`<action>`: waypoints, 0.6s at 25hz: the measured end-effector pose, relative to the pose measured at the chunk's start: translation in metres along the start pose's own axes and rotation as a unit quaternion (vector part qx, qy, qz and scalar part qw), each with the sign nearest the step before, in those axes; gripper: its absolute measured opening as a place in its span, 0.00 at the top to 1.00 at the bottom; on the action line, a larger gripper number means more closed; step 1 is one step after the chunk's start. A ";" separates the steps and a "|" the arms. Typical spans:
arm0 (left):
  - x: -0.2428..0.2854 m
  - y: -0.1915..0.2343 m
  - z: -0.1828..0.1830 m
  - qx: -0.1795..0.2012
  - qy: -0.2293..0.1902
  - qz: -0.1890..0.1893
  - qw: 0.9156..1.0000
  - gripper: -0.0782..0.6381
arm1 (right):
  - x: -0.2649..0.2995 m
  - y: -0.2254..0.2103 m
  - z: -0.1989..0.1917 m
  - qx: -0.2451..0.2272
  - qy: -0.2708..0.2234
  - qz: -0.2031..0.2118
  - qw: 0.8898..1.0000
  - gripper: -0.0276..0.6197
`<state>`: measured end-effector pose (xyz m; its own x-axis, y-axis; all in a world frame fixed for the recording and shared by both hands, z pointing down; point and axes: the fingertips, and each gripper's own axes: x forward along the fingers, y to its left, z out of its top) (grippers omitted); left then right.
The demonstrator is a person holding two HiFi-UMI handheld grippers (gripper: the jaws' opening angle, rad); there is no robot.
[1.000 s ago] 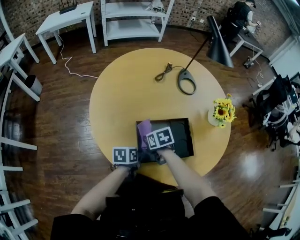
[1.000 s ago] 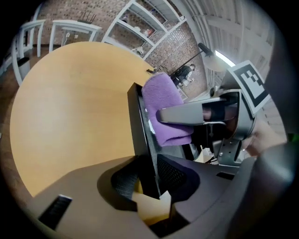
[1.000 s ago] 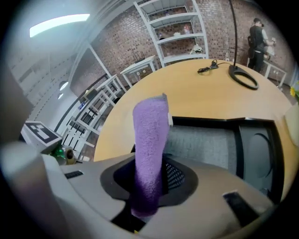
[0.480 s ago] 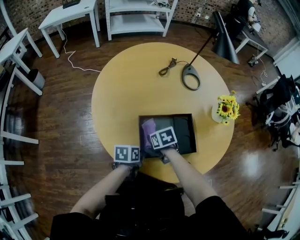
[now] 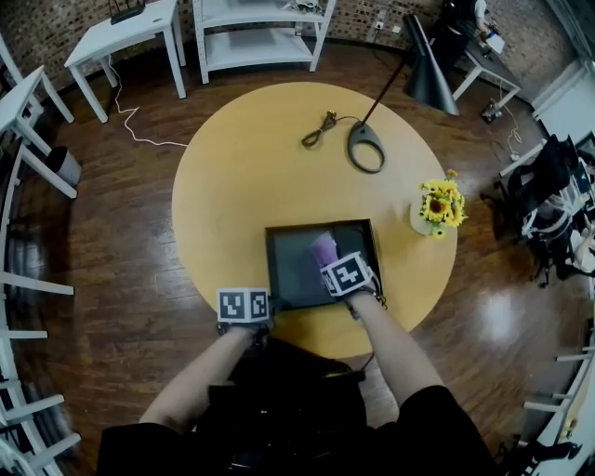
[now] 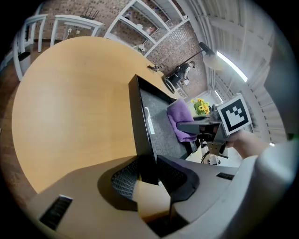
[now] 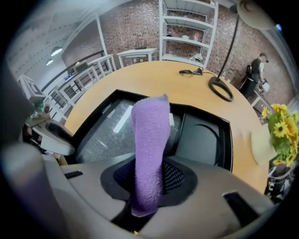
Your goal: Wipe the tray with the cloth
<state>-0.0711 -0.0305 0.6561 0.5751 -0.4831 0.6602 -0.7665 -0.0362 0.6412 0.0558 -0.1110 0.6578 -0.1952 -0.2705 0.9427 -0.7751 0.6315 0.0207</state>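
Your left gripper (image 6: 149,169) is clamped on the near left corner wall of the black tray (image 5: 293,270). The tray sits at the near edge of the round wooden worktop (image 5: 242,167). Your right gripper (image 7: 148,179) pinches the purple cloth (image 5: 323,247), which lies over the middle of the tray. A vase of yellow flowers (image 5: 437,206) stands to the right of the tray. Farther out on the worktop are a lamp base (image 5: 365,149) and a coiled cable (image 5: 319,133). A dark wooden floor (image 5: 102,260) surrounds the worktop. At the far side, white shelving (image 5: 260,42) and a white table (image 5: 125,33) stand against a brick wall (image 5: 358,11).
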 end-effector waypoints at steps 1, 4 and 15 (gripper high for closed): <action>0.000 0.000 0.000 0.000 0.000 0.001 1.000 0.73 | -0.001 0.000 -0.001 -0.001 -0.001 -0.002 1.000 0.80; 0.001 0.000 -0.002 -0.006 0.001 0.000 1.000 0.73 | 0.000 0.004 -0.010 0.016 0.011 -0.004 1.000 0.80; -0.016 0.044 0.117 -0.127 -0.101 -0.035 0.986 0.69 | -0.010 0.110 0.004 0.117 -0.029 0.154 0.981 0.80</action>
<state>-0.1478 -0.1271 0.6280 0.5362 -0.6524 0.5356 -0.6151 0.1325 0.7772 -0.0299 -0.0419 0.6498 -0.4701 -0.1386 0.8717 -0.7893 0.5079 -0.3450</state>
